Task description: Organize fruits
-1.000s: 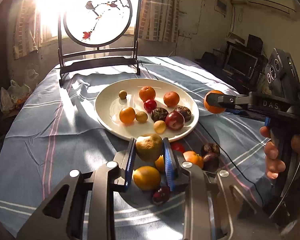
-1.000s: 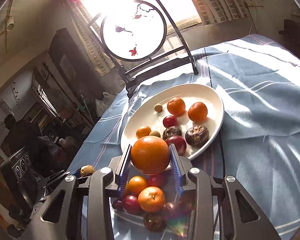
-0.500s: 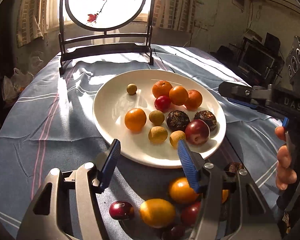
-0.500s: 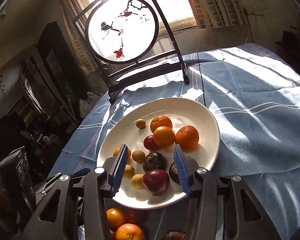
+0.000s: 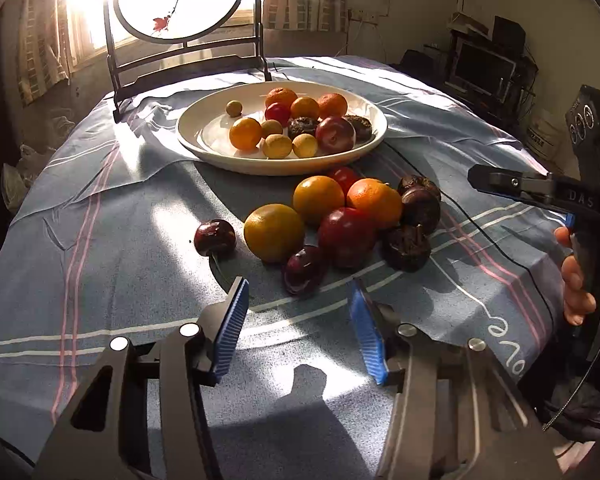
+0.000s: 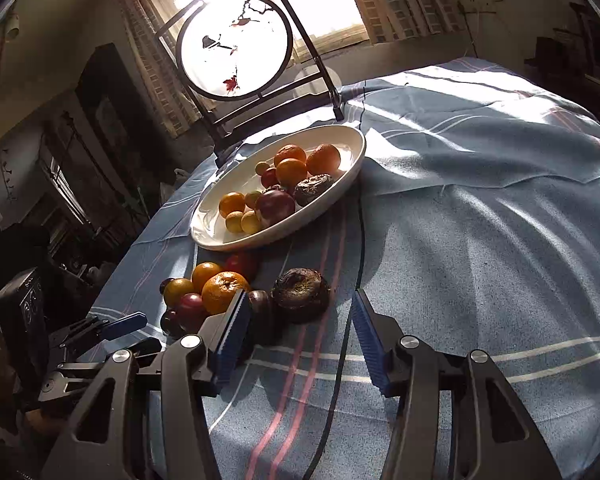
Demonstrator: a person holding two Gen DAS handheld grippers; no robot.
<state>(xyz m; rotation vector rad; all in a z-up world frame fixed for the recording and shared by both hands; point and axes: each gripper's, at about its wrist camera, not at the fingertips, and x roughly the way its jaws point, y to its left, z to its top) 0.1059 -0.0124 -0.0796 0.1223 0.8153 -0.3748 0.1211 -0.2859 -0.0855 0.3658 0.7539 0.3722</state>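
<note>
Left wrist view, left to right: a dark plum (image 5: 214, 237) sits alone on the blue striped cloth (image 5: 100, 216) covering the worktop, just apart from the loose pile of fruit (image 5: 340, 220). The pile holds a yellow-orange citrus (image 5: 274, 232), two more oranges, red plums and three dark wrinkled fruits, most touching one another. Behind the pile, the white plate (image 5: 204, 142) carries oranges, small yellow-green fruits, a red plum and dark fruits; its near rim lies just beside the pile. A round painted screen (image 5: 180, 0) stands at the far worktop edge.

Left gripper (image 5: 298, 300): low and level, aimed at the pile, jaws spread wide, nothing between the blue pads. It is near the pile, not touching.

Right gripper (image 6: 298, 312): jaws likewise spread and empty, tilted down; left pad close to a dark fruit (image 6: 300, 294), contact not discernible. A black cable (image 6: 360, 240) runs between the jaws.

Right of the pile and plate, the cloth is bare up to the worktop edge.
</note>
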